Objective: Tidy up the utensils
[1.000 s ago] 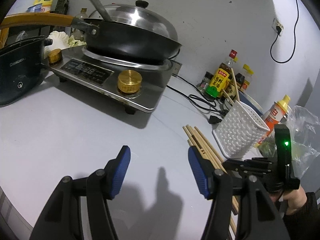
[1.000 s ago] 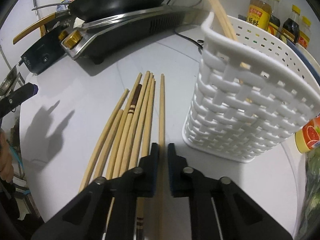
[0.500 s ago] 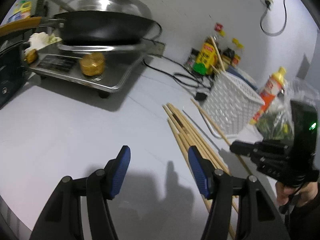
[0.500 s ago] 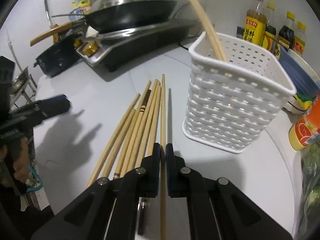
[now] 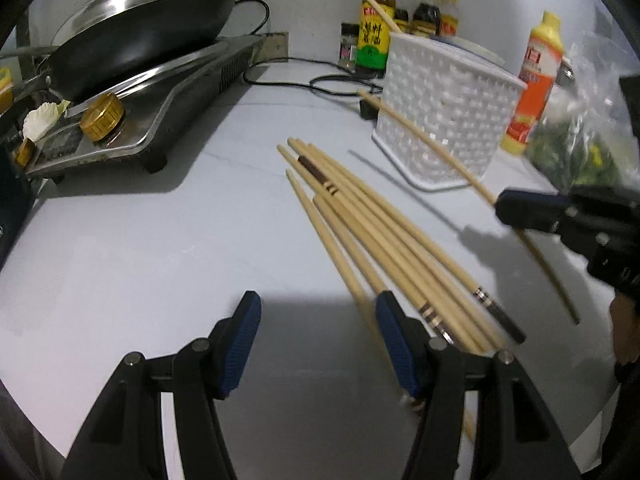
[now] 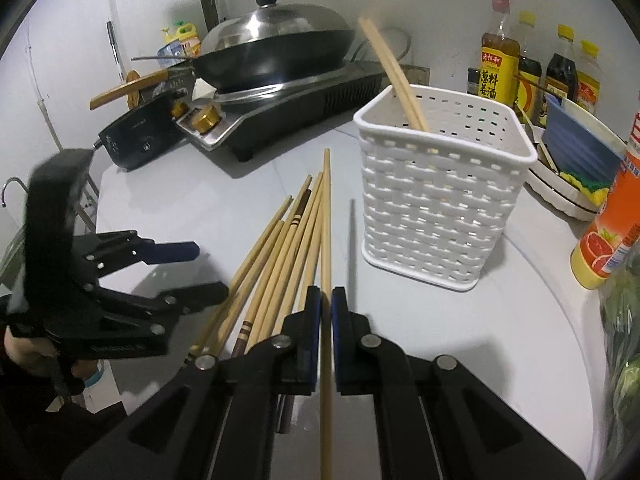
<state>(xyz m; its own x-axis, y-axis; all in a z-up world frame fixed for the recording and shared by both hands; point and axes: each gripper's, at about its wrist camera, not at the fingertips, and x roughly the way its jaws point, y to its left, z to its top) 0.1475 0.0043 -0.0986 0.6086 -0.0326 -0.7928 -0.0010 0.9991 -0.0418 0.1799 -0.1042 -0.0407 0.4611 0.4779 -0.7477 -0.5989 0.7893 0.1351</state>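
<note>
Right wrist: gripper (image 6: pixel 326 300) tilted downward, chopstick (image 6: pixel 326 216) pinched.

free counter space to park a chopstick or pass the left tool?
Bare counter between the stove and the loose chopsticks; the open left tool hangs over it. Small strip right of the white basket. Crowded: bottles behind the basket.

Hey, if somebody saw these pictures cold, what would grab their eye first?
Probably the single pale wooden chopstick pinched in the shut right claw, lifted above the loose bundle of wooden chopsticks lying on the white counter. Just right of it stands the white woven plastic basket, two chopsticks already leaning inside. Behind, a lidded black wok sits on the steel cooktop.
</note>
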